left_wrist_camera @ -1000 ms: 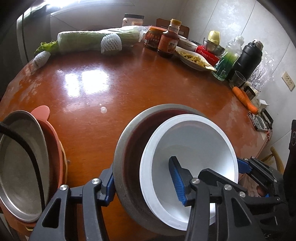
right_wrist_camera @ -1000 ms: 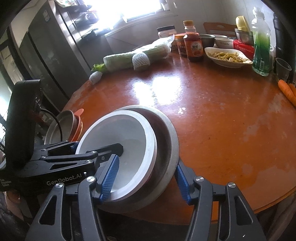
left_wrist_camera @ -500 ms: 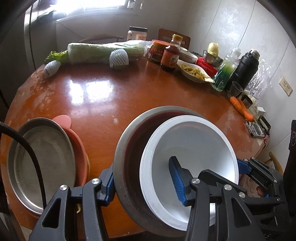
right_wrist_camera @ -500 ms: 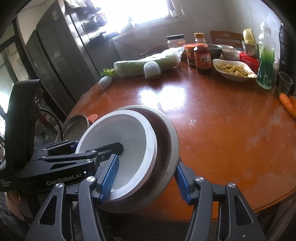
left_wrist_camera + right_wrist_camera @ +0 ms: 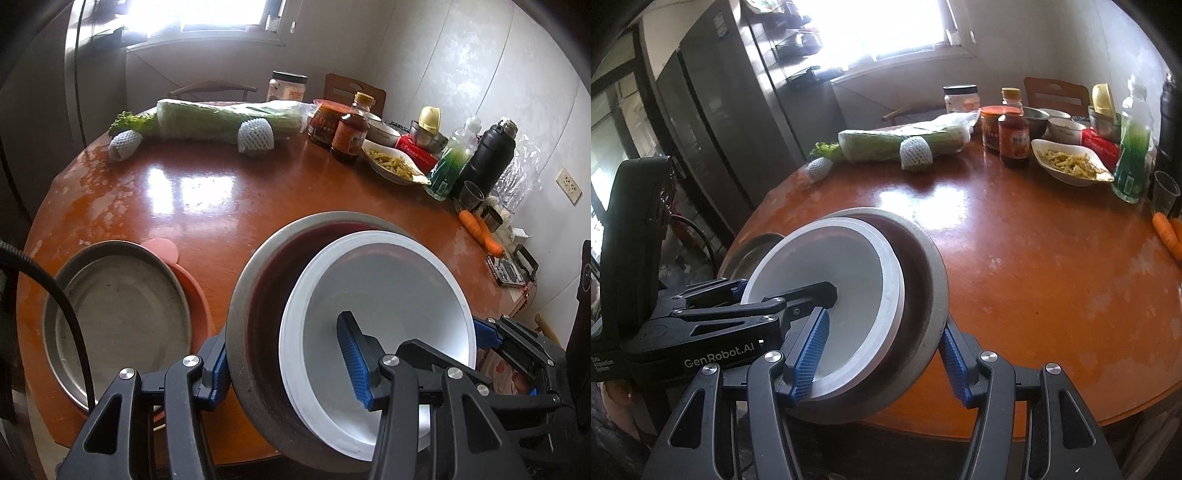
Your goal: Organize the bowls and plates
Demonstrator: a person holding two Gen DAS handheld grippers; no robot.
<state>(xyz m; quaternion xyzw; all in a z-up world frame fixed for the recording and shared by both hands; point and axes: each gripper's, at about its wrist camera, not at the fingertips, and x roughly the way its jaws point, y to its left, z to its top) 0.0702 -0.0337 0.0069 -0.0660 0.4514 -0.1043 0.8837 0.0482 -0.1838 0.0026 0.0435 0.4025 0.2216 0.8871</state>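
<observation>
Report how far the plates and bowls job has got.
Done: a metal plate already sits stacked on a pink dish at the table's edge. In hand: both the left gripper and right gripper clamp the grey bowl with the white bowl nested inside. Left: setting this pair down.

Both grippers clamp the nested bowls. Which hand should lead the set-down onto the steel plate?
Left, probably. The steel plate lies right beside the left gripper; from the right gripper it sits beyond the grey bowl and white bowl, mostly hidden.
</observation>
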